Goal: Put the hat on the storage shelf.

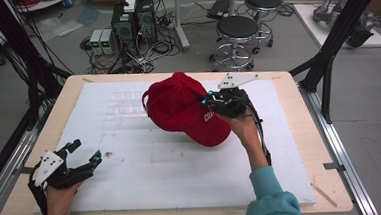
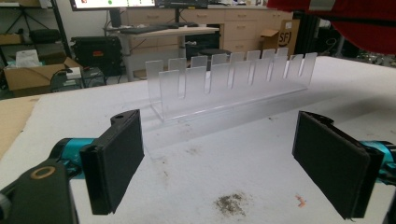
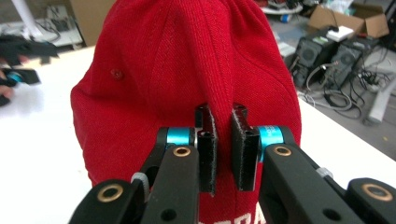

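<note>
Lab floor beyond the bench: two stools (image 1: pixel 237 34), computer towers (image 1: pixel 133 21) and loose cabling; your work surface is a white mat (image 1: pixel 183 178) on a wooden table (image 1: pixel 328 179).

High view: your right gripper (image 1: pixel 213 102) sits near the middle of the mat, clamped on the red cap (image 1: pixel 178 108). The cap hangs tilted from the grip, its brim toward you and its crown toward the far edge; whether any part touches the mat cannot be told. Your left gripper (image 1: pixel 83 153) rests at the near left corner of the mat, well apart from the cap, jaws spread with nothing between them.

Left gripper view: the two black pads stand wide apart over bare mat, which carries a small dark smudge (image 2: pixel 232 204). Ahead of them a clear acrylic slotted rack (image 2: pixel 233 79) stands upright on the mat. A strip of the cap shows at the top right corner, above the mat.

Right gripper view: your pads are nearly together, pinching a raised fold of the cap's red fabric between them. The crown rises behind the jaws
</note>
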The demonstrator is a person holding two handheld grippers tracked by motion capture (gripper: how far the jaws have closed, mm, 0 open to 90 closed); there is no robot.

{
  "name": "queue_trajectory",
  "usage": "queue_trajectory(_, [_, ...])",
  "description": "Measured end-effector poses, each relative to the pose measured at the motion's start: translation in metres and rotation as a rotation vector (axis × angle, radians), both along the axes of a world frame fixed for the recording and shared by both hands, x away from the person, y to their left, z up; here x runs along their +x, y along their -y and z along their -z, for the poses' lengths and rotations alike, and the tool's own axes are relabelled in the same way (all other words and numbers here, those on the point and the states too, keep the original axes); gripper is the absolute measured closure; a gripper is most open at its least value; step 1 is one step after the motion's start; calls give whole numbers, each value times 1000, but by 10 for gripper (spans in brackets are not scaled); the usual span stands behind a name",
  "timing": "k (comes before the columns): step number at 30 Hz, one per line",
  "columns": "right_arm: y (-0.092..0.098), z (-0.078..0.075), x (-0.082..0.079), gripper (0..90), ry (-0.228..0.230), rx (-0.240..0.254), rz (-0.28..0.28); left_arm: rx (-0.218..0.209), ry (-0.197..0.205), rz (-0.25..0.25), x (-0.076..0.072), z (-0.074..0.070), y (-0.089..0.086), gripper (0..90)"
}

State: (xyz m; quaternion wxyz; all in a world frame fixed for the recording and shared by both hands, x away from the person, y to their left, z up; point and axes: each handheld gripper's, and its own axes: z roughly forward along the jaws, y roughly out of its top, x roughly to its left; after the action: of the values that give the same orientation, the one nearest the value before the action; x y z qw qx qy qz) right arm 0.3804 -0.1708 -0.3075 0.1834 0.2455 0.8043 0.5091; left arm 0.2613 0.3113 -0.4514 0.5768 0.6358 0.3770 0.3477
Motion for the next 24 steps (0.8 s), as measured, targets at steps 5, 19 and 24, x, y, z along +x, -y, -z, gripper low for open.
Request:
queue_trajectory(5, [-3,-5,-8,826,13,28,-16,23,-16,17,2,-1,2,167])
queue_trajectory(19, [-21,-17,-28,826,69,115,-57,11,-48,128,1,-28,12,168])
queue_trajectory(24, [-35,-18,-32,826,76,179,-77,-5,-44,207,-2,-44,34,168])
